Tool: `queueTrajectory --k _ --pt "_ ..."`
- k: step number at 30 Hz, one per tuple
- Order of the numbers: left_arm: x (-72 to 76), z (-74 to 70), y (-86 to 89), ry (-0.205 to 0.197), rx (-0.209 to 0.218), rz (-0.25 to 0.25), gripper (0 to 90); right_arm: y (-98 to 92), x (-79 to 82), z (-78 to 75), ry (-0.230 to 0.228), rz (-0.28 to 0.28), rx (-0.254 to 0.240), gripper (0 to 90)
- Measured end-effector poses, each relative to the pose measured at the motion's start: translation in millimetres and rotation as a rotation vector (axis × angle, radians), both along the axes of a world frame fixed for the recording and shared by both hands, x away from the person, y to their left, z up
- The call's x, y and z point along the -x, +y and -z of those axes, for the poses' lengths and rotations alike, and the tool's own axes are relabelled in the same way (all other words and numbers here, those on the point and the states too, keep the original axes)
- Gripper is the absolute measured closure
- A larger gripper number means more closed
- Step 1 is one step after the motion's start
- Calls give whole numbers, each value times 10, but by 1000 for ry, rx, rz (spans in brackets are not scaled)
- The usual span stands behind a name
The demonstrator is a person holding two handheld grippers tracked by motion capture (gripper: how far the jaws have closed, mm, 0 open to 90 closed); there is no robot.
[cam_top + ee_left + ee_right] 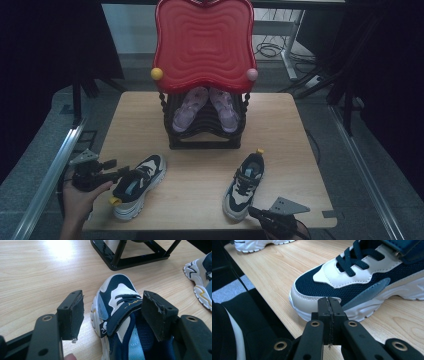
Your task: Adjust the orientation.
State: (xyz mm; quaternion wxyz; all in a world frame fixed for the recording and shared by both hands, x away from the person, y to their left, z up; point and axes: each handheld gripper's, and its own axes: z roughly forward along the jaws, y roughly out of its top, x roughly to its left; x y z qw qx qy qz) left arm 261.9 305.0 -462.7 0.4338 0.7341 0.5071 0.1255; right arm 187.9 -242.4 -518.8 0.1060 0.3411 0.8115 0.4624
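Trouble looked likeliest nearest the person, where the right gripper (329, 305) sat clenched on nothing, pads pressed together, just at the toe of the right sneaker (243, 186) at about five o'clock on the table (200, 185). A push from there, I judged, could skid that shoe rather than catch it. At about eight o'clock the left gripper (112, 315) stood released, its jaws straddling the collar of the left sneaker (120, 315), one pad inside the opening. Closing off-centre might pinch only the strap, letting the shoe tip. Farther off, at twelve o'clock, stood the black rack (205, 135) with pink sandals (205, 107); a swinging sneaker could strike them.
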Motion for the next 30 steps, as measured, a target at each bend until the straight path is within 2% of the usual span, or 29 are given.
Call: queueTrajectory --k 3,12,20,29,30 --pt "6 -5 4 -2 1 -1 352 12 -6 -22 -15 -6 -1 898" --pt "3 -3 2 -1 0 -2 352 117 -60 -3 -11 -27 12 899" --pt "0 1 -2 0 -1 0 352 284 -123 -28 -23 -57 34 899" --pt "-9 17 -10 6 -5 2 352 500 -196 -51 -38 -53 76 899" --pt "-10 18 -9 6 -6 0 352 569 -220 -51 -39 -50 79 899"
